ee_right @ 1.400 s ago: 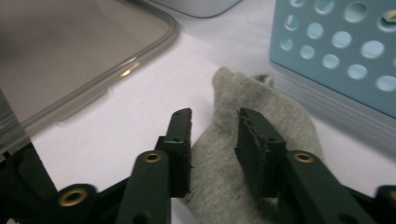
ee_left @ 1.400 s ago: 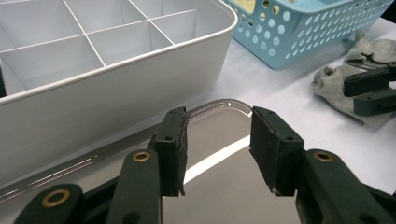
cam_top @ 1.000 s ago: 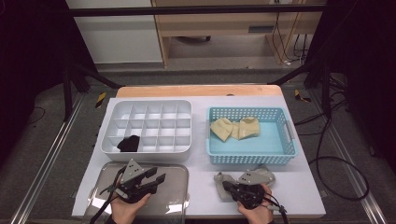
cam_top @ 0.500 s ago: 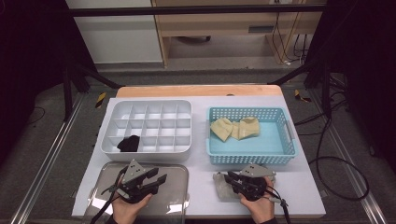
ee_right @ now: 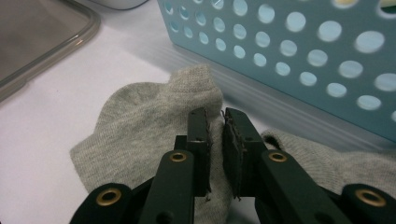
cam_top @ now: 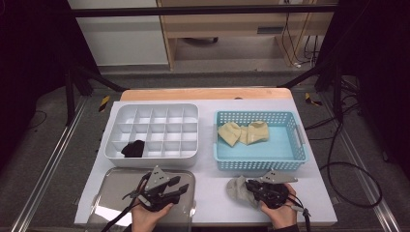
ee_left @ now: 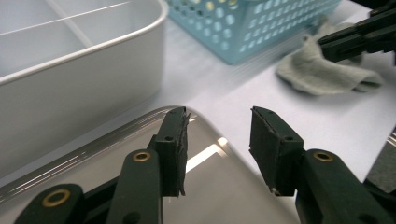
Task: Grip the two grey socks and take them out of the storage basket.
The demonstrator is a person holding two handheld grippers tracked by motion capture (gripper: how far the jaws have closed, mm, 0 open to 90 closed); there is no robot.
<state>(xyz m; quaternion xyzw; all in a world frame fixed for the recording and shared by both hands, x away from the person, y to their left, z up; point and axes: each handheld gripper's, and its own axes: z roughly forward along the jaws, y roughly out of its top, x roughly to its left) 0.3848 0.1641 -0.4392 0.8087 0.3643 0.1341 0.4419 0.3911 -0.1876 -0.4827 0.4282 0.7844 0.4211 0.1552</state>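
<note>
A grey sock lies crumpled on the white table in front of the blue basket. My right gripper points left over the sock. Its jaws have just been opening and stand a narrow gap apart, with sock fabric showing in the gap but not pinched. My left gripper hovers open over the corner of a clear plastic lid, with nothing between its jaws. In the left gripper view the sock and the right gripper's jaws sit at the upper right.
A white compartment box stands at the left, with a black sock in a front cell. The basket holds two yellow socks. The lid and the basket wall flank the grey sock closely.
The right gripper's jaws have parted slightly on the grey sock and the hand has shifted a little right. The left gripper has moved right across the lid.
</note>
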